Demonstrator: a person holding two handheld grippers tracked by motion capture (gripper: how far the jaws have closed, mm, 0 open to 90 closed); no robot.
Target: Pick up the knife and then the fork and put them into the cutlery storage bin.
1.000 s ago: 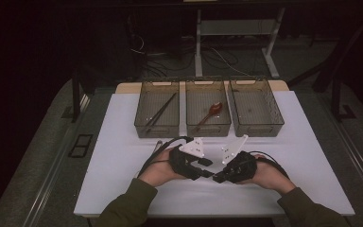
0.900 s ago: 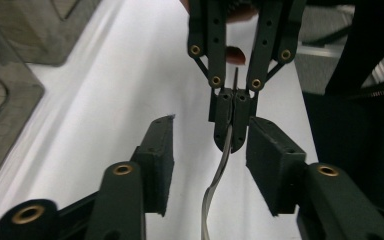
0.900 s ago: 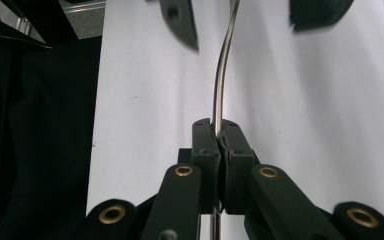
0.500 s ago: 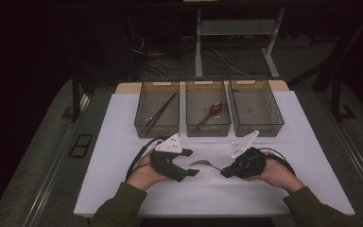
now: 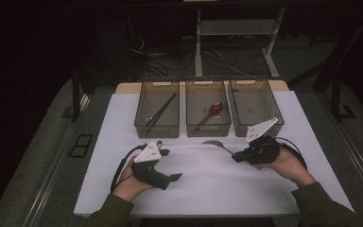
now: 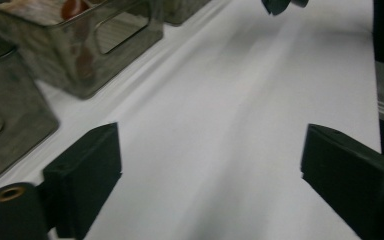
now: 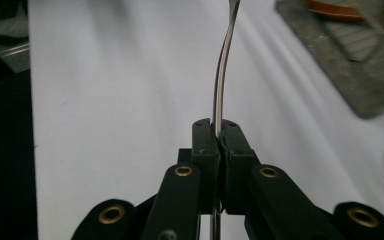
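Spoon (image 7: 222, 65) handle clamped between right gripper (image 7: 215, 131) jaws.

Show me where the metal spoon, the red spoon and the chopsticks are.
metal spoon (image 5: 213, 143): high view, on its bowl.
red spoon (image 5: 215, 109): high view, on its bowl, in the middle bin.
chopsticks (image 5: 160, 113): high view, mid-length, in the left bin.

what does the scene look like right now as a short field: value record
surface: white table
bins: three clear bins in a row at the far side
left bin: dark chopsticks
middle bin: red spoon
right bin: contents too faint to tell
right gripper: shut on metal spoon by the handle, bowl toward the bins
left gripper: jaws have just been opening, nothing between them
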